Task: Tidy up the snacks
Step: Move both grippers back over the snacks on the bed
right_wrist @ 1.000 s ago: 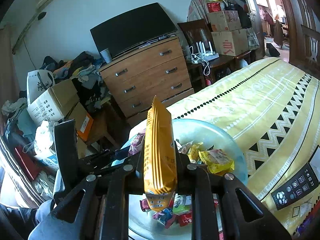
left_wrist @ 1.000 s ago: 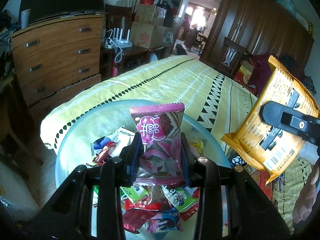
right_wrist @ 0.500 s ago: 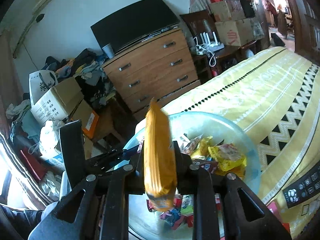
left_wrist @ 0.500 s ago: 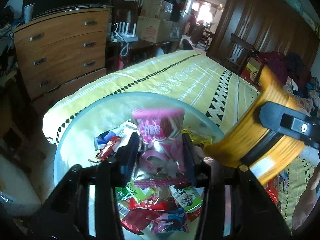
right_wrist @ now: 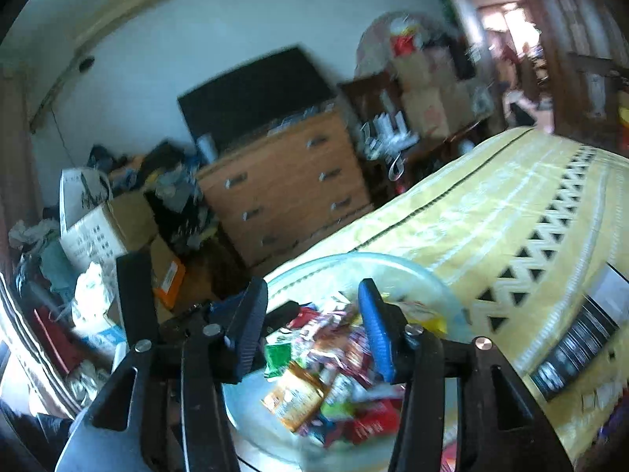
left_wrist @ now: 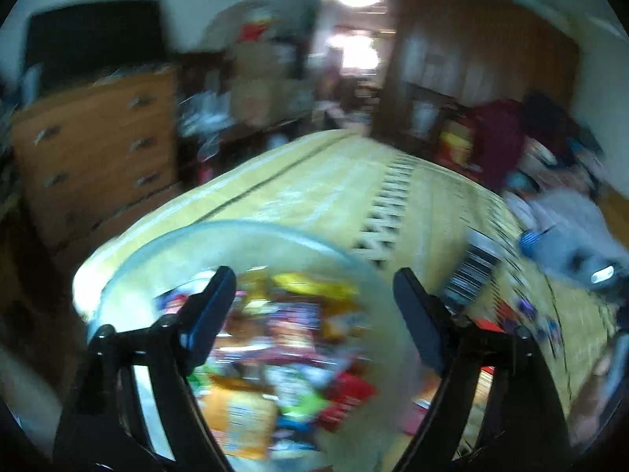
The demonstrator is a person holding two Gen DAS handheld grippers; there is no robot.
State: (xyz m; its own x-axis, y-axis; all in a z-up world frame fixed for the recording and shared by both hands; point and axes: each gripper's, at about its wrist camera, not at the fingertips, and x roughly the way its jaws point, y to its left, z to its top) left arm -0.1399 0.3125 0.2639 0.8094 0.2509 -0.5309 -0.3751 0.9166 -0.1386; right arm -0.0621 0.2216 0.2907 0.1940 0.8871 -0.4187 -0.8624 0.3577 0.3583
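- Both claws just let go: a second ago my left gripper point(left_wrist: 314, 303) pinched a pink packet and my right gripper point(right_wrist: 310, 314) an orange bag; now both sets of jaws are opening, left wide, right about halfway, nothing between them.
- Snacks point(right_wrist: 330, 365) sit piled in the glass bowl point(left_wrist: 251, 236), lower centre of both views. An orange bag point(right_wrist: 293, 395) lies near the front, probably the one I dropped; blur makes that uncertain. Pink packet lost in the smear.
- Means two more items are sorted in; next is another pickup.
- Surface: yellow patterned bedspread point(right_wrist: 491, 212), remote point(right_wrist: 578, 346) at right edge.
- Room: wooden dresser point(right_wrist: 283, 192) with a TV point(right_wrist: 255, 94) on it at centre, boxes at left, clutter.
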